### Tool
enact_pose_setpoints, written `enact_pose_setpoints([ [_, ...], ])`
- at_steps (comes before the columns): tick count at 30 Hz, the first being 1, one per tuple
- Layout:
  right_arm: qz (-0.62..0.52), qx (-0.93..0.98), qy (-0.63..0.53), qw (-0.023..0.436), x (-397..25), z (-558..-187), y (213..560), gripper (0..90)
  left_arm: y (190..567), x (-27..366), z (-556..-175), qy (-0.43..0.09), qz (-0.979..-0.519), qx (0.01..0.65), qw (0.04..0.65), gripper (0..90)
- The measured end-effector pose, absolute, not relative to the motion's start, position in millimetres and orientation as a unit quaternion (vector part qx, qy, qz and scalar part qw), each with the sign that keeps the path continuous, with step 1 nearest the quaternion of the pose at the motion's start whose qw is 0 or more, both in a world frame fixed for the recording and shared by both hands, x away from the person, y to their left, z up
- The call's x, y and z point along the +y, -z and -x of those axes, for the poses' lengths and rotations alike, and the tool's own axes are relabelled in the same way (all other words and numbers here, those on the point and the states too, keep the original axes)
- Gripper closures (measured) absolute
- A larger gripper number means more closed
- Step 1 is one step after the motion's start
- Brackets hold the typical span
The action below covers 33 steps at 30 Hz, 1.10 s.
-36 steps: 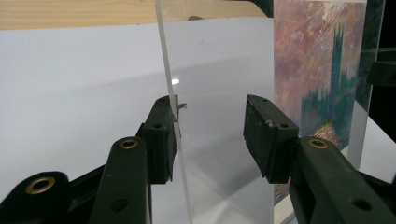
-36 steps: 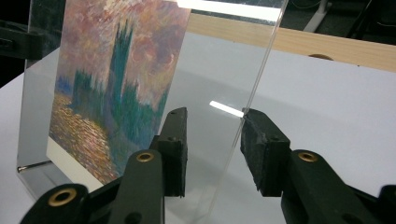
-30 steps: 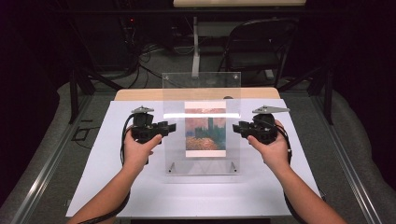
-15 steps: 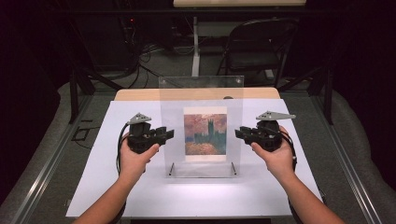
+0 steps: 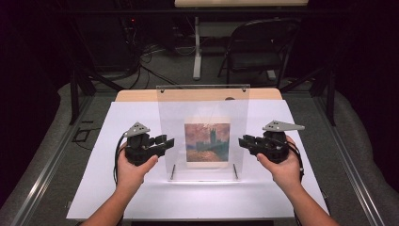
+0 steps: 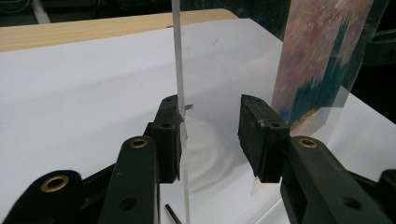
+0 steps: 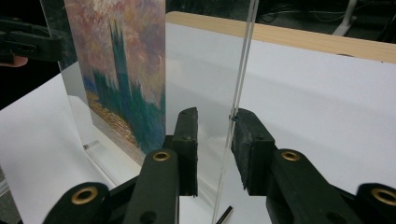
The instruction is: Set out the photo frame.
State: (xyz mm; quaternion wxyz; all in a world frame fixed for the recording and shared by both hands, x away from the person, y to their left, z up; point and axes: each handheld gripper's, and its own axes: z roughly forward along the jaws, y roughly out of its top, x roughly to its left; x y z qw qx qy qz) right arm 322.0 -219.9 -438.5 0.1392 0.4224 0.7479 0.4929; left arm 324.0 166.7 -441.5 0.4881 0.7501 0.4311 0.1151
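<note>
Between the spread fingers of both grippers stands a clear acrylic frame point(image 5: 203, 134), upright on the white table sheet point(image 5: 94, 188), with a painted print point(image 5: 207, 142) held flat inside it. Two short pins point(image 5: 172, 172) at its foot serve as legs.

Left gripper point(image 5: 162, 142): fingers about half open, nothing clamped. In the left gripper view the panel edge point(image 6: 180, 93) runs up right against the inner face of the left-hand pad point(image 6: 169, 135); touching or a hair apart, cannot tell. The other pad point(image 6: 257, 135) stands well clear, with the print beyond it.

Right gripper point(image 5: 245, 141): same half-open state, nothing gripped. In the right gripper view the panel's other side edge point(image 7: 240, 84) passes just beside the right-hand pad point(image 7: 247, 144), seemingly in contact at the pad's top corner. The opposite pad point(image 7: 187, 140) is apart from the edge, close to the print's side.

Judgement: the frame stands free, grippers straddling its side edges.

Risks from here:
- Frame is tall on a narrow footing; a sideways drag from either pad touching the edge would likely tip it forward or back.
- Withdrawing one gripper ahead of the other could twist the panel on its pins.
- If the fingers close, uneven pad contact on smooth acrylic may let it slip or rotate.
- Glossy sheet under the pins offers little friction, so a nudge could slide it.
</note>
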Motion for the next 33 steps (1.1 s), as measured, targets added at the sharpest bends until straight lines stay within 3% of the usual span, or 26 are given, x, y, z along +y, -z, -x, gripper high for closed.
enact_pose_setpoints([
  [11, -0.419, 0.747, -0.498, 0.135, -220.3, -312.8, 439.7, 71.5, 444.2, 166.9, -311.6, -0.126, -0.749, 0.423, 0.494, 60.5],
  [20, -0.407, 0.751, -0.506, 0.123, -219.3, -299.8, 445.4, 66.0, 447.9, 168.1, -294.1, -0.132, -0.753, 0.410, 0.498, 59.7],
  [33, -0.409, 0.749, -0.506, 0.124, -218.2, -298.7, 446.5, 65.9, 449.6, 168.5, -293.6, -0.133, -0.753, 0.414, 0.495, 60.4],
])
